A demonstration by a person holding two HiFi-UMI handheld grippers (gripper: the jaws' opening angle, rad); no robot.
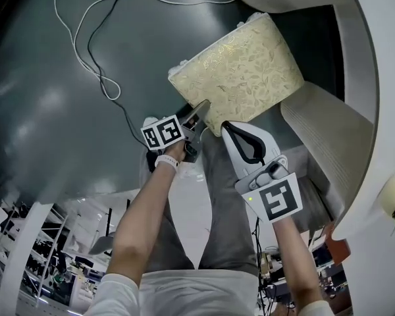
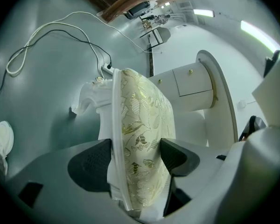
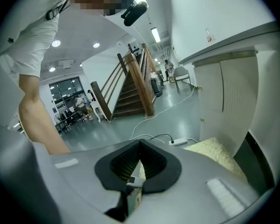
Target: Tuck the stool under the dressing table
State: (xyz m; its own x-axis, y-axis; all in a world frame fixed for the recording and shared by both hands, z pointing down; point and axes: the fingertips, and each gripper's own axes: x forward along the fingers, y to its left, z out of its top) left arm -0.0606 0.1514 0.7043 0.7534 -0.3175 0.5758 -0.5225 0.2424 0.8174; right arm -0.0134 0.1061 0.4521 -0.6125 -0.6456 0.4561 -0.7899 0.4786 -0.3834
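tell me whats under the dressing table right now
Only the far edge of the stool reaches the dark gap under the dressing table; most of it lies outside. The table's own top covers the rest of the gap, so anything deeper cannot be seen.

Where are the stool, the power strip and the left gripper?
stool (image 1: 240,71), head view, middle of cushion top
power strip (image 3: 179,142), right gripper view, white body
left gripper (image 2: 136,158), left gripper view, midway between its fingertips
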